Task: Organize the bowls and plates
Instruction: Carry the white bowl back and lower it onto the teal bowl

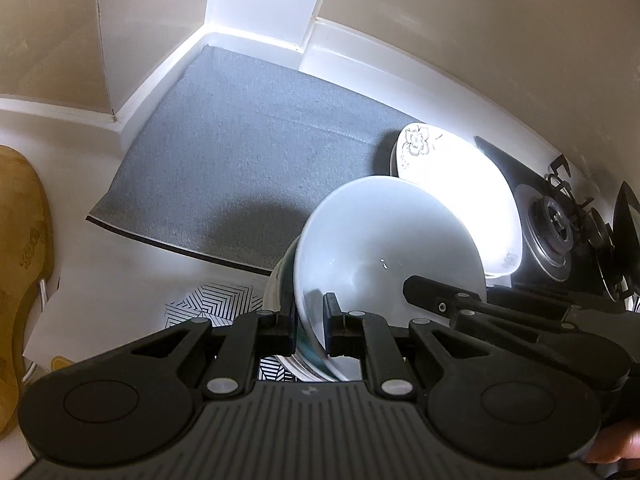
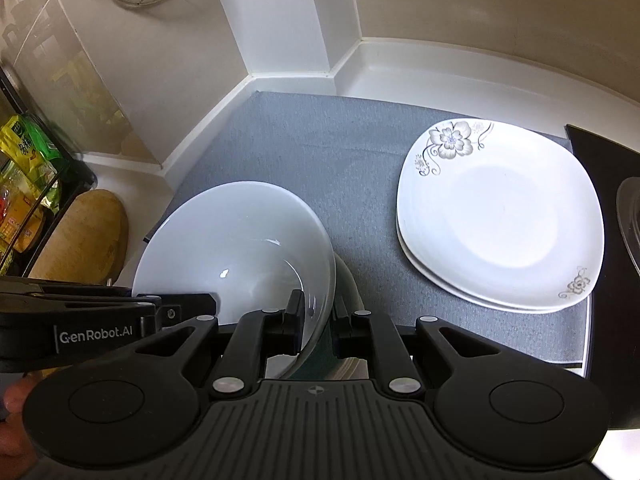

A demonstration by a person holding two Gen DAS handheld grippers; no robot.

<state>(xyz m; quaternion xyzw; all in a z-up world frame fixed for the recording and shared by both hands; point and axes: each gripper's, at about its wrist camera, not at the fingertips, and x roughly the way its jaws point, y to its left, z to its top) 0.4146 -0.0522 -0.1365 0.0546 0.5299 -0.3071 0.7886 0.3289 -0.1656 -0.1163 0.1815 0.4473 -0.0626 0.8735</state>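
Right wrist view: glossy white bowl [image 2: 236, 248] (plain, deep), rim clenched by both grippers' jaws, tilted.

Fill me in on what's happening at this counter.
A person is holding a stack of bowls with both handheld grippers: the left gripper and the right gripper are each clamped on its rim, on opposite sides. The stack is over the near edge of the grey mat. Two floral plates already sit stacked on the mat's right side.
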